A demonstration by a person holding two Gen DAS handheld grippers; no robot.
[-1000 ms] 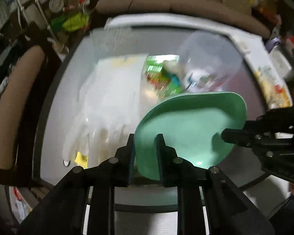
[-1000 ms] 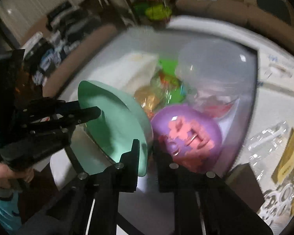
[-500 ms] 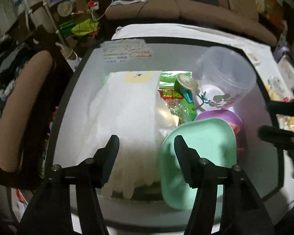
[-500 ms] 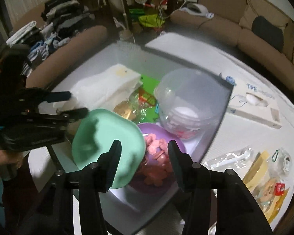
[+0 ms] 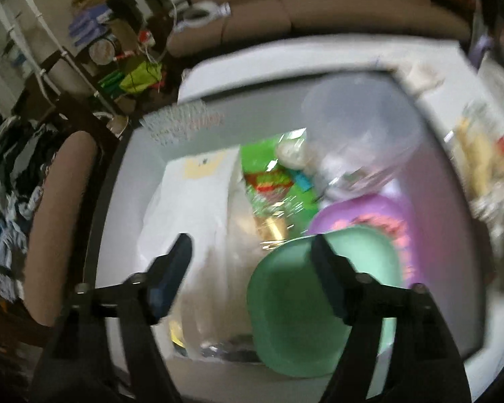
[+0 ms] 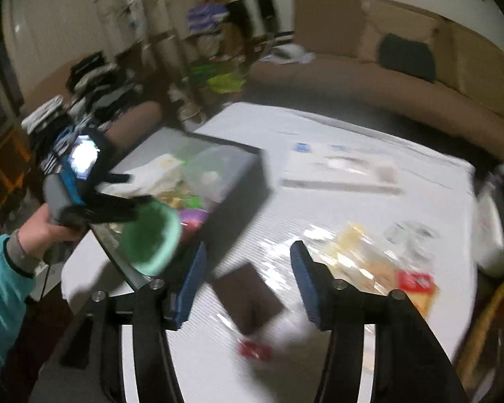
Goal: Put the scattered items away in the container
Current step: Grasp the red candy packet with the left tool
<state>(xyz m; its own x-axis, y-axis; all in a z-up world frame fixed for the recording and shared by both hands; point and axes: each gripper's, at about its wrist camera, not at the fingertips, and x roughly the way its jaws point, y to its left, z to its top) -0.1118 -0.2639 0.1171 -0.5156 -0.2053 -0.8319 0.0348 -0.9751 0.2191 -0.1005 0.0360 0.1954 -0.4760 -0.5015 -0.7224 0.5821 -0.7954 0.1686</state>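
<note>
My left gripper (image 5: pixel 248 272) hangs over the container (image 5: pixel 124 181), its jaws opening with nothing pinched between them. The green plate (image 5: pixel 295 329) lies inside, at about five o'clock in the left wrist view, lapping over the purple plate (image 5: pixel 369 215) at three o'clock. A clear plastic tub (image 5: pixel 363 134) sits at one o'clock, a white bag (image 5: pixel 191 208) at nine, and green snack packets (image 5: pixel 268 181) lie near the centre.

My right gripper (image 6: pixel 248 275) is also opening and empty, and it looks out over the white tabletop (image 6: pixel 319 134). From there the container (image 6: pixel 248 181) sits at ten o'clock, with my left hand (image 6: pixel 40 231) at nine. Directly ahead, just beyond the fingertips, lies a dark brown card (image 6: pixel 248 295). A small red packet (image 6: pixel 255 349) lies at six o'clock, crinkly clear wrappers (image 6: pixel 352 252) and a red-labelled packet (image 6: pixel 415 283) at three to four, and a flat white box (image 6: pixel 339 171) at one o'clock.

I judge the plate step done and a fetch of the next loose item under way. The brown card lies flat, so the next move calls for a low, angled approach to get a pad under one edge.

Every label is too blurred to read: the sticker on the container wall, the print on the box and the packets all smear.
</note>
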